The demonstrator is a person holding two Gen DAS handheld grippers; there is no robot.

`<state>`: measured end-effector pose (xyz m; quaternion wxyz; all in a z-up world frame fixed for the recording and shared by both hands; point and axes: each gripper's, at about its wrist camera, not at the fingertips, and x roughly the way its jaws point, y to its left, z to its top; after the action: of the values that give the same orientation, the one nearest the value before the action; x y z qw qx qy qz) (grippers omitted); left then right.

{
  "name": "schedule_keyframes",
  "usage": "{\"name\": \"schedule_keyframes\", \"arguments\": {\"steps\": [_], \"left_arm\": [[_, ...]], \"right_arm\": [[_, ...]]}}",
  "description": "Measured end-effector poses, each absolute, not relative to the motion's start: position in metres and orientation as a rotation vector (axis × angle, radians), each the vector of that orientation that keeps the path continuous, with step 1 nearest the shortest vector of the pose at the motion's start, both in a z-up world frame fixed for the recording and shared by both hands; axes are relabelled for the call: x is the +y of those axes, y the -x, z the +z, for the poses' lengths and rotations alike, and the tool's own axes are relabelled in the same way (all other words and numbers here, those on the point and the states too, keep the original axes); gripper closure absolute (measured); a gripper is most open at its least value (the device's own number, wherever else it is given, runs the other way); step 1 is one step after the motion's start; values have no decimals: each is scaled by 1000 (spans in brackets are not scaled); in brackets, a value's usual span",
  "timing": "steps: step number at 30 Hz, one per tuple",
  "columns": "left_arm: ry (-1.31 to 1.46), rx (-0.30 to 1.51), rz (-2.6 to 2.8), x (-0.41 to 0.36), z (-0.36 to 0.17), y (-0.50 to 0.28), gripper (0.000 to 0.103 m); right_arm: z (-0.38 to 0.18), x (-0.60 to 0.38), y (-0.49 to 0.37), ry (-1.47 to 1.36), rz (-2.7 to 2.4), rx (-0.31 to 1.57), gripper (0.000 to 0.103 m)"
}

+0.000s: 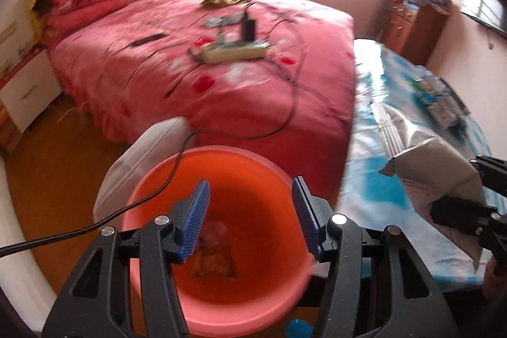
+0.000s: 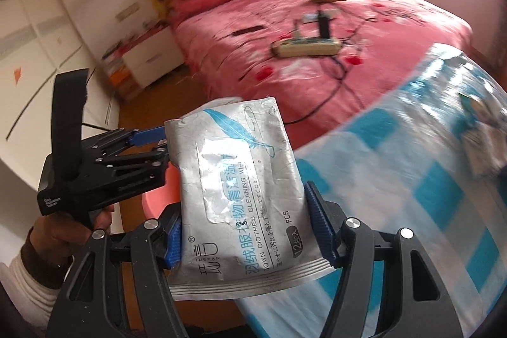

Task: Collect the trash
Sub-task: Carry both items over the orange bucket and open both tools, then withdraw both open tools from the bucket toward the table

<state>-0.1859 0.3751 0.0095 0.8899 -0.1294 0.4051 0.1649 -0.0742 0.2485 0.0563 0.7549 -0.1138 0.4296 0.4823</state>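
An orange-pink bucket [image 1: 152, 179] stands on the floor below my left gripper [image 1: 250, 211], which is open and empty over its mouth. A crumpled wrapper [image 1: 215, 255] lies at the bucket's bottom. My right gripper [image 2: 250, 227] is shut on a silver wet-wipes packet [image 2: 240, 173], held upright above the edge of the blue-checked table [image 2: 412, 195]. The packet also shows at the right of the left wrist view [image 1: 437, 167]. More wrappers [image 1: 440, 103] lie on the table's far side. In the right wrist view the left gripper [image 2: 104, 160] is at the left, with the bucket's rim [image 2: 155, 198] behind it.
A pink bed [image 1: 221, 68] fills the middle of the room, with a power strip [image 1: 234, 51], a charger and cables on it. A black cable [image 1: 95, 227] runs across the bucket's rim. A white bag [image 1: 142, 154] sits behind the bucket. A wooden cabinet [image 1: 415, 24] stands by the window.
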Motion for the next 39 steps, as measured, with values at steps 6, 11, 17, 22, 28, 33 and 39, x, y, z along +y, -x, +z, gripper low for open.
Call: {"name": "schedule_keyframes", "arguments": {"steps": [6, 11, 17, 22, 28, 33, 39], "left_arm": [[313, 865, 395, 396, -9, 203, 48], [336, 860, 436, 410, -11, 214, 48], [355, 844, 490, 421, -9, 228, 48], [355, 852, 503, 420, -11, 236, 46], [353, 843, 505, 415, -7, 236, 36], [327, 836, 490, 400, 0, 228, 23], [293, 830, 455, 378, 9, 219, 21]], "right_arm": [[43, 280, 77, 339, 1071, 935, 38], [40, 298, 84, 413, 1088, 906, 37], [30, 326, 89, 420, 1145, 924, 34], [28, 324, 81, 323, 1158, 966, 18], [44, 292, 71, 240, 1093, 931, 14], [53, 258, 68, 200, 1008, 894, 12], [57, 221, 69, 184, 927, 845, 11]]}}
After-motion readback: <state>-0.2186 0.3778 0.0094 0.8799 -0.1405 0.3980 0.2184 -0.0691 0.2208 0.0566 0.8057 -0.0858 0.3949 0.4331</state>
